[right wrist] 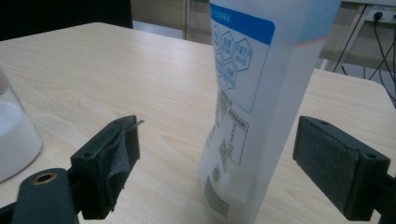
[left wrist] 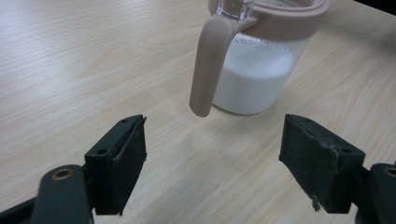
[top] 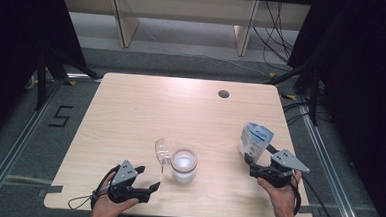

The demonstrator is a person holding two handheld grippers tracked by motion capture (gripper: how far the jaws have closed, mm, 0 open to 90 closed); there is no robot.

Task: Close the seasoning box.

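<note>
Plainly, view by view:

High view, things: the jar [top: 183, 165] of white powder stands low in the middle of the frame, its clear lid [top: 162, 152] flipped up at its left; the pouch [top: 254, 139] stands upright at right, near the right edge of the worktop [top: 141, 111].
High view, tongs: the left tongs [top: 153, 187] rest at lower left, pointing toward the jar; the right tongs [top: 251, 167] sit just below the pouch.
High view, room: the upper half of the worktop is bare apart from a cable hole [top: 224, 94], so moves up the frame are free; the near edge runs close under both hands.

Left gripper view, state: the left tongs [left wrist: 212, 149] gape wide, empty; the jar [left wrist: 261, 70] stands ahead at upper right, its tan strap [left wrist: 205, 70] hanging toward the gap.
Left gripper view, risk: a push forward could snag the strap and drag or tip the open jar, spilling powder.

Right gripper view, state: the right tongs [right wrist: 217, 168] are spread, the pouch [right wrist: 252, 116] between them, neither pad pressing it.
Right gripper view, risk: the pouch leans slightly and stands unheld; a brushing pad could topple it toward the nearby edge.
</note>
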